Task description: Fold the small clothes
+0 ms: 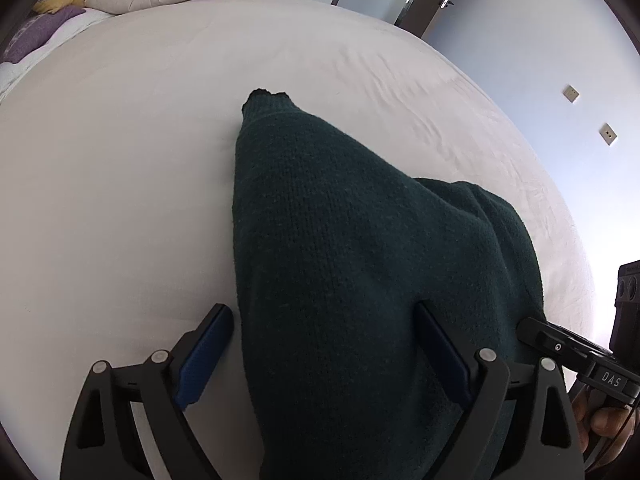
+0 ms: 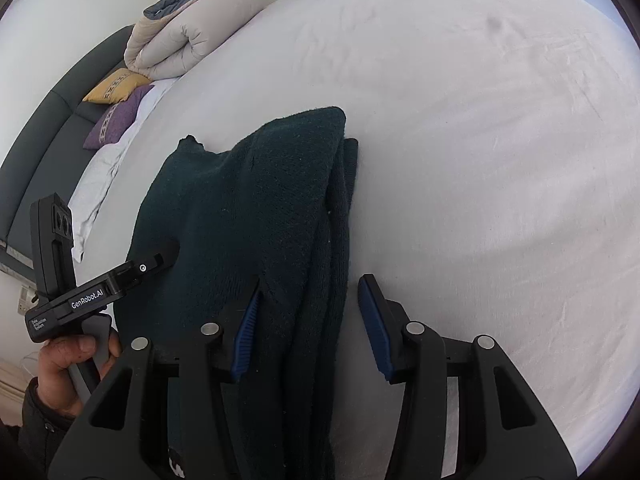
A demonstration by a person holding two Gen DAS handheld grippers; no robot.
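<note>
A dark green knitted garment (image 1: 340, 220) lies folded into a long thick bundle on the white bed sheet (image 1: 120, 160). My left gripper (image 1: 322, 308) stands wide open over its near end: the left pad sits on the sheet just beside the cloth's edge, the right finger rests on top of the knit. In the right wrist view the garment (image 2: 248, 200) shows stacked layers along its right edge. My right gripper (image 2: 312, 286) straddles that edge, its left pad against the cloth, its right pad over bare sheet (image 2: 480, 160) with a thin gap. A hand holds the left gripper's handle (image 2: 80, 304).
A rolled beige duvet (image 2: 180, 44) lies at the head of the bed, with a yellow cushion (image 2: 116, 86) and a purple cushion (image 2: 120, 120) by the dark headboard (image 2: 40, 140). A door (image 1: 436, 0) and a wall with sockets (image 1: 608, 134) stand beyond the bed's right side.
</note>
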